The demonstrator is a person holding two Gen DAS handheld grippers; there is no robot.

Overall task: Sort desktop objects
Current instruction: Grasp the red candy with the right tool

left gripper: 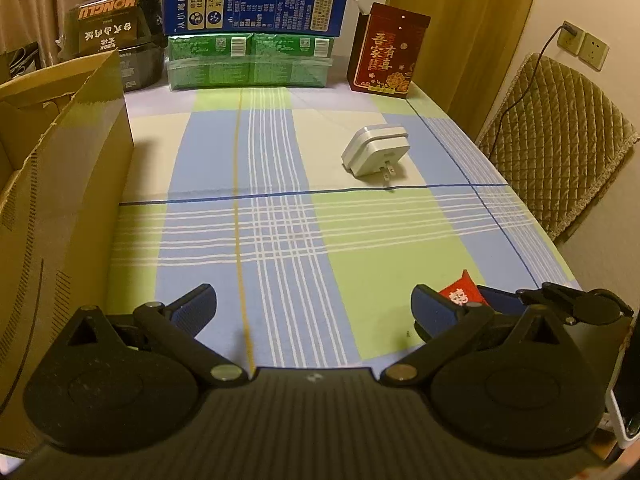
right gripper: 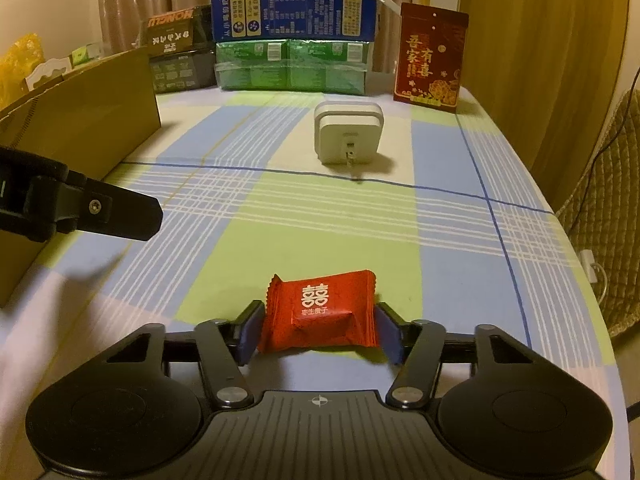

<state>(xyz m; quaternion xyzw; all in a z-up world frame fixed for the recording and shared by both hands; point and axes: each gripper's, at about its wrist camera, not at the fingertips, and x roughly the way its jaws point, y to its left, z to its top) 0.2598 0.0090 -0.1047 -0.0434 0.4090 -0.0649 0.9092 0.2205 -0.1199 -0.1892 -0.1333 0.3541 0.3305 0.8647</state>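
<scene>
A red candy packet (right gripper: pixel 320 310) with white characters sits between the fingers of my right gripper (right gripper: pixel 318 332), which is shut on it just above the checked tablecloth. The packet's corner also shows in the left wrist view (left gripper: pixel 460 292), behind my left finger. My left gripper (left gripper: pixel 312 306) is open and empty, low over the near cloth; its side shows in the right wrist view (right gripper: pixel 116 212). A white plug adapter (left gripper: pixel 376 152) lies mid-table, prongs toward me, also in the right wrist view (right gripper: pixel 348 136).
An open cardboard box (left gripper: pixel 80 152) stands along the left edge. Stacked milk cartons (left gripper: pixel 252 28), a black box (left gripper: pixel 112 36) and a red gift box (left gripper: pixel 386 52) line the far edge. A quilted chair (left gripper: pixel 560 140) stands at the right.
</scene>
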